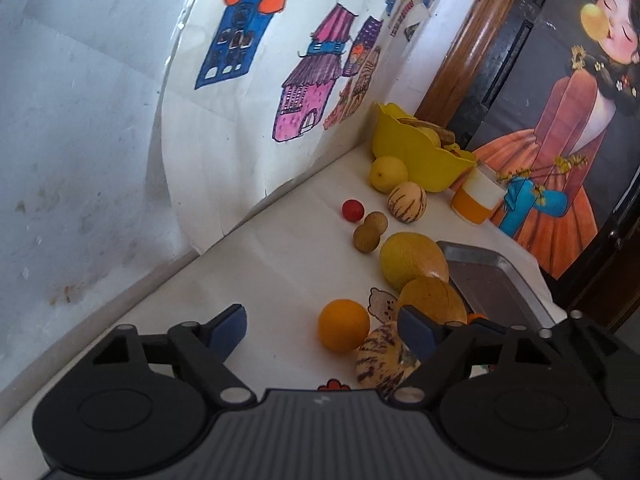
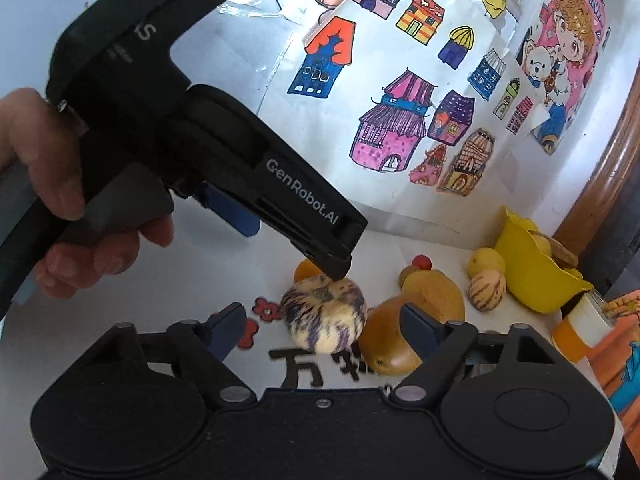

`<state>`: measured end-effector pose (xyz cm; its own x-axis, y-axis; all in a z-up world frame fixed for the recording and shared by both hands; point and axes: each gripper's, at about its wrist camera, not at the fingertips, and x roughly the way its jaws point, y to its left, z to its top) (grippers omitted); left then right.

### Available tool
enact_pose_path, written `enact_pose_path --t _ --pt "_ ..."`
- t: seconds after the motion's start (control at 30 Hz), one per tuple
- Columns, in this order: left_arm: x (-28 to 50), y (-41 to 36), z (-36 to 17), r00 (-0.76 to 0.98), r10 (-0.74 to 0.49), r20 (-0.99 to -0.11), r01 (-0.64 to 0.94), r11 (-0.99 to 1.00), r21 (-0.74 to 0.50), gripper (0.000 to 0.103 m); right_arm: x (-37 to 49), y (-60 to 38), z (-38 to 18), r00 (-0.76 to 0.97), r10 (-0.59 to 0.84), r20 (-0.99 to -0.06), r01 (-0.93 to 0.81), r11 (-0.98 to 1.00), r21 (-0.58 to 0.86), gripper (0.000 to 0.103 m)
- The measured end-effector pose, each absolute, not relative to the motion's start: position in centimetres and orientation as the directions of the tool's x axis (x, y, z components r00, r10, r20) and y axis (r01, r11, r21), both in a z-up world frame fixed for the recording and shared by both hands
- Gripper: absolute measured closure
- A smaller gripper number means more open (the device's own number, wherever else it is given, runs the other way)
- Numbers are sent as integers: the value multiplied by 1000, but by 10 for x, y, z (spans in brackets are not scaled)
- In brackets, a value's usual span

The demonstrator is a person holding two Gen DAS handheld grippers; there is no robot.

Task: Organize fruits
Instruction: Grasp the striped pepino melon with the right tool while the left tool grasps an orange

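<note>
Fruits lie on a white table. In the left wrist view my left gripper point(image 1: 322, 326) is open and empty, with an orange point(image 1: 343, 330) and a purple-striped melon point(image 1: 380, 360) between its fingers. Beyond lie two yellow-brown mangoes point(image 1: 412, 260), two brown longans point(image 1: 370, 230), a red cherry point(image 1: 353, 210), a second striped melon point(image 1: 407, 202), a lemon point(image 1: 387, 173) and a yellow bowl point(image 1: 424, 156) holding fruit. In the right wrist view my right gripper point(image 2: 322, 324) is open around the striped melon point(image 2: 324, 318), not closed on it. The left gripper's body point(image 2: 224, 160) hangs above it.
A grey metal tray point(image 1: 492, 280) lies right of the mangoes. An orange-and-white cup point(image 1: 478, 196) stands by the yellow bowl. A drawing of houses point(image 1: 300, 92) leans on the back wall; a painting of a girl point(image 1: 568, 128) stands at the right.
</note>
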<state>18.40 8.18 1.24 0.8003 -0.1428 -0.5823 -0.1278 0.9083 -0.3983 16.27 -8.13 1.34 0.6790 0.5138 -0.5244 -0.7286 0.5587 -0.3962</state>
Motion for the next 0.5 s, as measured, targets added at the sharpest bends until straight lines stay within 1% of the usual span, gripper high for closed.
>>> enact_pose_path --t 0.07,0.23,0.3,0.37,0.43,0.5 --pt "186 84 11 801 -150 -580 -130 902 -412 21 169 -77 13 678 511 -528 -730 555 -399 26" --pt "189 85 9 801 -151 -579 -133 898 -419 25 178 -72 7 658 509 -555 -747 537 -393 30" --pt "191 85 9 800 -151 -581 -134 898 -419 25 178 -70 4 659 513 -550 -748 525 -406 33" --pt "192 85 9 799 -154 -581 -134 896 -423 27 180 -68 2 659 509 -553 -747 524 -409 43" --pt "194 86 9 796 -156 -585 -142 891 -431 27 181 -67 1 672 500 -546 -736 531 -420 48" --pt "194 88 7 793 -163 -587 -146 884 -444 27 178 -69 0 676 497 -545 -733 528 -428 48"
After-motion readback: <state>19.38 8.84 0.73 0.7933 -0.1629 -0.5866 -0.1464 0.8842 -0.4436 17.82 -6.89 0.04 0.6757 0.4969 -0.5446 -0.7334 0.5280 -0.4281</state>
